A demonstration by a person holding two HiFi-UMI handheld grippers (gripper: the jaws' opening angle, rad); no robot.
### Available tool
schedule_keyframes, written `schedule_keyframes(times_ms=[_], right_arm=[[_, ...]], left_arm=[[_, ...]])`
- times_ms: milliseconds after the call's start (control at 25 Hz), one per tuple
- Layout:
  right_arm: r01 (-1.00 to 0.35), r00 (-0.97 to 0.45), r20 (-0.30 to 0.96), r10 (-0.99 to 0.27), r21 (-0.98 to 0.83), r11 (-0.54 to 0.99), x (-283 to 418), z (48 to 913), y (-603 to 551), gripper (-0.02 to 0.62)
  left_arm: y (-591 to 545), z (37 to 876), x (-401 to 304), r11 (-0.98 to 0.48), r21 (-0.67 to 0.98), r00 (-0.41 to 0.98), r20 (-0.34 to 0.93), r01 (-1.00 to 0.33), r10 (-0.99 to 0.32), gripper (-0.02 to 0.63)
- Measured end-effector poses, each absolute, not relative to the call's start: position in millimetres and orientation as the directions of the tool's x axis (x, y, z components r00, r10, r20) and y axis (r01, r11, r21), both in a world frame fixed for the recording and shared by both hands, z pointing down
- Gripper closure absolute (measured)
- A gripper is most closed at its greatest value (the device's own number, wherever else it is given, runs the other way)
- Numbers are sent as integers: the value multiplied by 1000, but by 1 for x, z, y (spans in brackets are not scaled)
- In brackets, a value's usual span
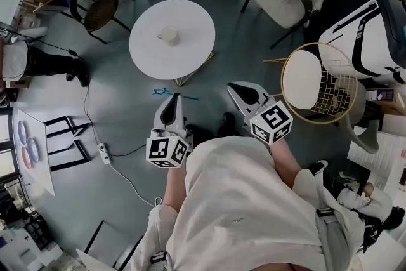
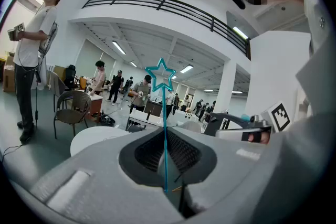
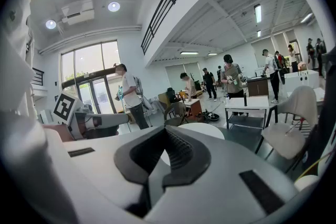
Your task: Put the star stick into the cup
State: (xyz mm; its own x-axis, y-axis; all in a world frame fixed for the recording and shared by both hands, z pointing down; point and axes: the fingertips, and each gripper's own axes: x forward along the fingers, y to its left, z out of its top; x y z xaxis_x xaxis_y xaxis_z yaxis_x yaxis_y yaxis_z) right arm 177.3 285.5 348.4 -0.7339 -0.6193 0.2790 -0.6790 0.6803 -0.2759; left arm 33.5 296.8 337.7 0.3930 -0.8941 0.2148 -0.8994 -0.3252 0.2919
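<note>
Cup (image 1: pixel 169 35) centred on table (image 1: pixel 193 44); left tongs (image 1: pixel 172 101) grip stick (image 2: pixel 165 128).

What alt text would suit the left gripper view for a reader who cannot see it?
The left gripper is shut on a thin blue star stick, whose star shows above the jaws. Behind are a round white table, a chair and several people.

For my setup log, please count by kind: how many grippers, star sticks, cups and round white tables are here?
Grippers: 2, left gripper and right gripper
Star stick: 1
Cup: 1
Round table: 1
Total: 5
</note>
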Motion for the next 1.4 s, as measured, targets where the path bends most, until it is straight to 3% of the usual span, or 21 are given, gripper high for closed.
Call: schedule_keyframes(times_ms=[520,1400], right_arm=[[-616,-783,300,-545,-251,746,163,357,272,589],[-620,-784,326,-529,-361,696,160,378,274,588]], left_arm=[[282,341,26,-287,268,350,229,-920,-908,584],[290,353,21,-257,298,340,272,-919,-900,584]])
